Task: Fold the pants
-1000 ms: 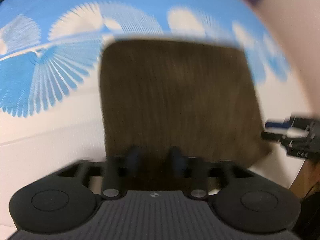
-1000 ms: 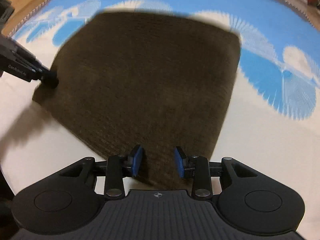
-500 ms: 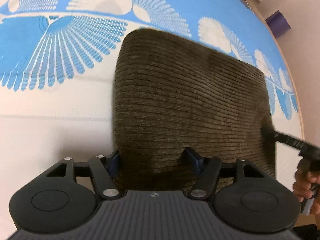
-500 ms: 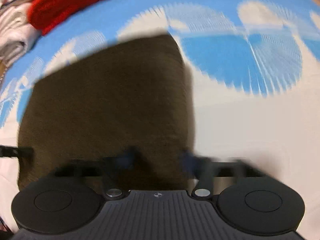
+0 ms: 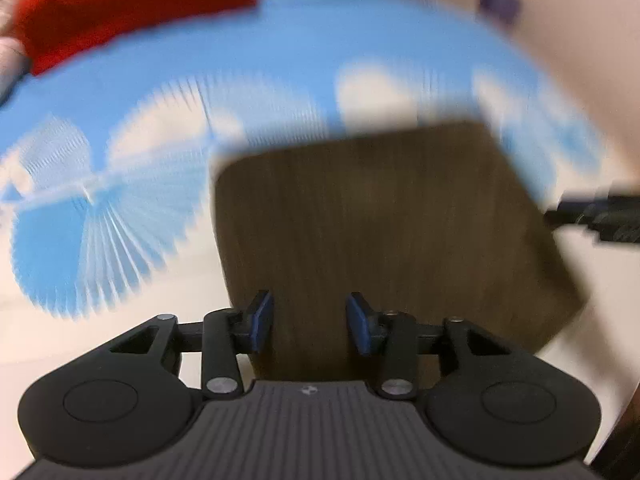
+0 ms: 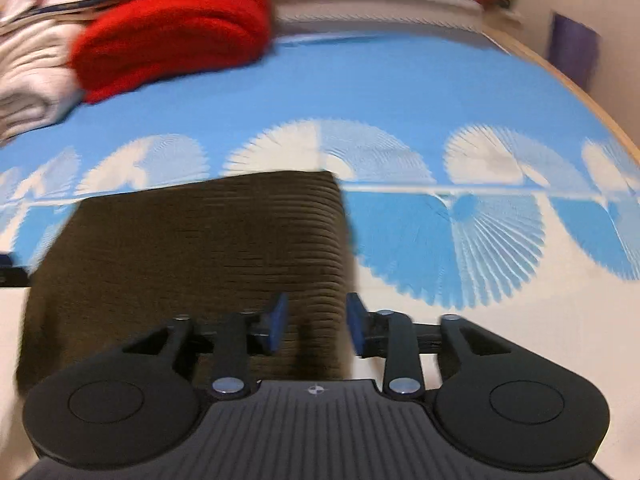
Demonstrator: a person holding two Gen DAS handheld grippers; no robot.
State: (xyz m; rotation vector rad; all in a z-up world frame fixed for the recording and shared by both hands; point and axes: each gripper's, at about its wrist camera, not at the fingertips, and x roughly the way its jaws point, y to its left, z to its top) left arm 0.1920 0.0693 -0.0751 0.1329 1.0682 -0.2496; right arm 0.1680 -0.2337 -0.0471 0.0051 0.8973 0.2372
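The brown corduroy pants (image 5: pixel 380 232) lie folded into a flat rectangle on the blue-and-white patterned bed cover. My left gripper (image 5: pixel 308 322) is open, its blue pads apart over the pants' near edge with nothing between them. My right gripper (image 6: pixel 316 322) is open too, over the near right corner of the pants (image 6: pixel 192 264). The right gripper's tip (image 5: pixel 592 212) shows at the pants' right edge in the left wrist view. Both views are motion-blurred.
A red folded garment (image 6: pixel 172 36) and beige folded clothes (image 6: pixel 28 76) sit at the back left of the bed. The bed cover (image 6: pixel 440 92) stretches behind and right of the pants. A wall with a purple patch (image 6: pixel 574 50) is at the far right.
Both grippers have pulled back and tilted up, so more of the bed and the red garment shows. The left jaws went from wide open to narrower, still open.
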